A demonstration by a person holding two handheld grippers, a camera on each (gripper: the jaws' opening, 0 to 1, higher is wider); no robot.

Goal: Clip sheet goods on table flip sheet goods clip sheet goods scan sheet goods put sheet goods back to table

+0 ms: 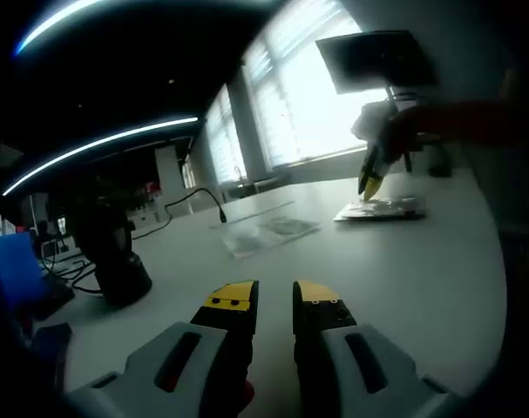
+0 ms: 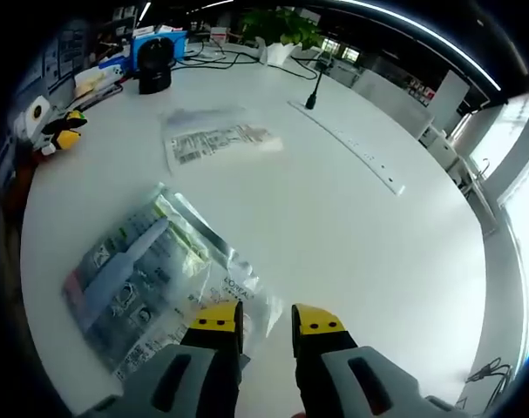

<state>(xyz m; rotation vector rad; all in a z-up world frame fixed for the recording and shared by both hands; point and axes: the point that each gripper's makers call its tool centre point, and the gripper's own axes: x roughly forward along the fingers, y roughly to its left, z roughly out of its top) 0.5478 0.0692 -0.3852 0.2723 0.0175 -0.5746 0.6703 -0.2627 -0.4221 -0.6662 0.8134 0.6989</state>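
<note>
I see a broad white worktop [image 2: 395,261], bright blinded windows [image 1: 312,96] beyond it, long ceiling light strips [image 1: 98,144] overhead, and a leafy plant [image 2: 277,24] at the far edge.

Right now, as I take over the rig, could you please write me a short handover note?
Left gripper: jaws slightly apart, holding nothing, low over the white table.
Right gripper: jaws slightly apart, holding nothing, at the near edge of the sheet pack, not yet clipped on it.
The sheet pack lies flat on the table. A second clear pack lies farther off. A black scanner stands at the far edge.
Done: nothing that can be judged from here.
Left: clip the sheet pack, flip, clip again, scan, return it to the table.
</note>
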